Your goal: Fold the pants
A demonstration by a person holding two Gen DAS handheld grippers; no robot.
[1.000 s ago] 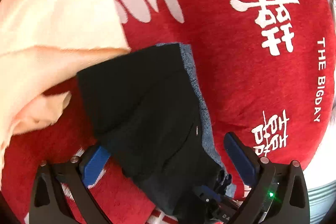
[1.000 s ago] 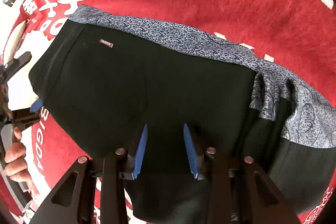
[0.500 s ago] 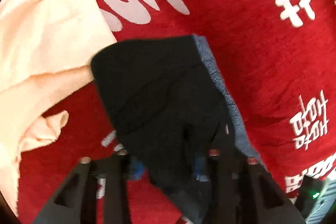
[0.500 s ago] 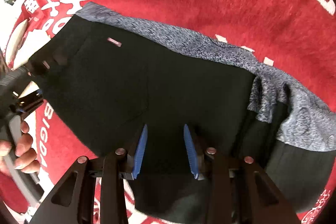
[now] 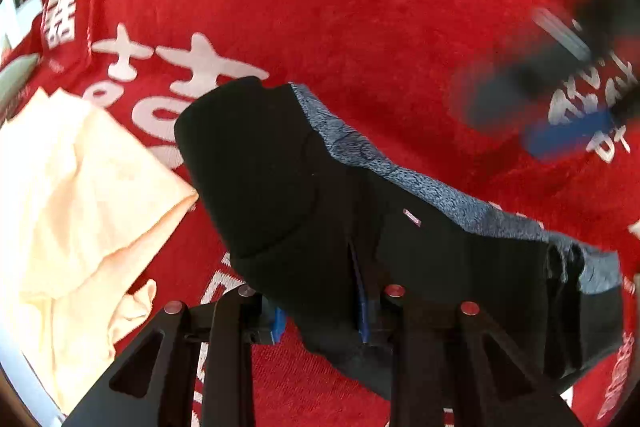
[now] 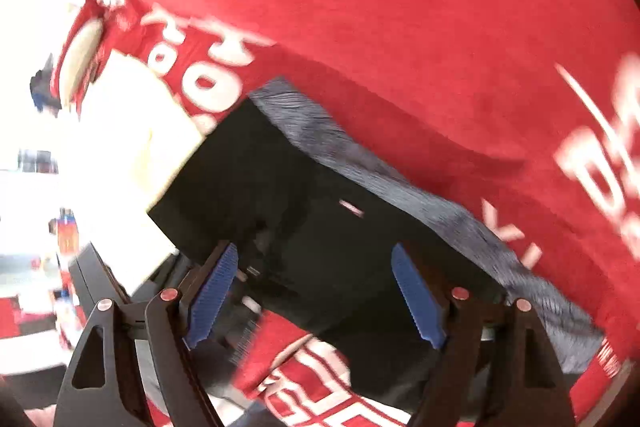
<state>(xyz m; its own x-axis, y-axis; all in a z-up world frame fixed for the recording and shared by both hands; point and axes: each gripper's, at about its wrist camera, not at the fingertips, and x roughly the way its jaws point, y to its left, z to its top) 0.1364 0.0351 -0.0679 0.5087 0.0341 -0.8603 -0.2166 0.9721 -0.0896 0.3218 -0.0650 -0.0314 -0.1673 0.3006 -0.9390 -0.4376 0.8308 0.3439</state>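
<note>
Black pants (image 5: 320, 195), grey waistband, lie part-folded on the red cloth (image 5: 360, 27). Left tongs (image 5: 320, 311) pinch the near edge; right tongs (image 6: 316, 291) gape, holding nothing. Risk: single-sided hold lets the fold skew or drag the peach garment (image 5: 72, 195).

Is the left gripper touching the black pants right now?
Touching. The left wrist view shows the left gripper with both blue pads pinched onto a fold of the black pants, no gap.

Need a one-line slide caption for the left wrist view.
Left gripper shut on black pants lying on red printed cloth, peach garment alongside.
</note>
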